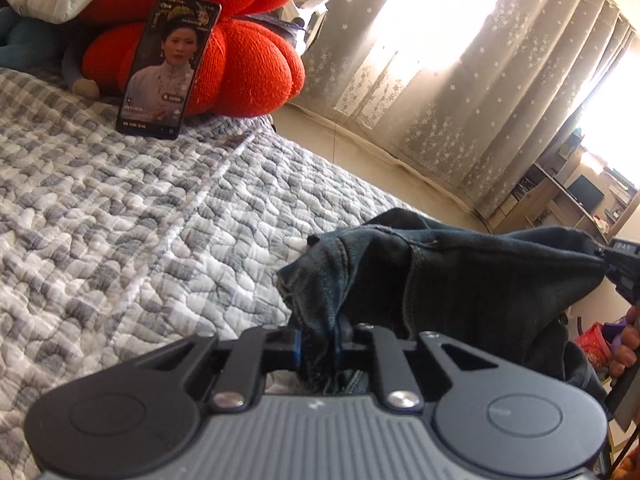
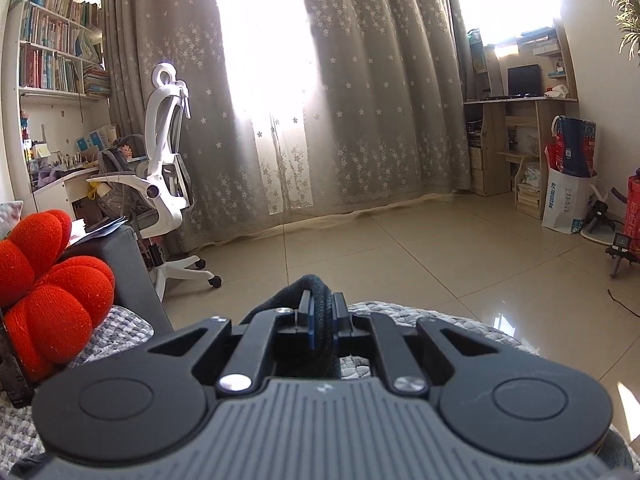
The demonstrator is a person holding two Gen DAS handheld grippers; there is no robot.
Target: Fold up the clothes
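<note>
Over the quilted bed point(image 1: 120, 208), both grippers, left point(image 1: 319, 344) and right point(image 2: 323, 326), pinch the dark jeans point(image 1: 460, 280), apparently holding them taut for folding.

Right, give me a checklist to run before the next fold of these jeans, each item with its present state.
1. Left gripper pinches the dark jeans: ok.
2. Right gripper clamps a rolled denim edge: ok.
3. Denim spans between both grippers, lifted off the quilt: ok.
4. Quilt ahead free for laying down: ok.
5. Phone against the red cushion is well clear: ok.
6. Legs aligned: cannot tell.
</note>
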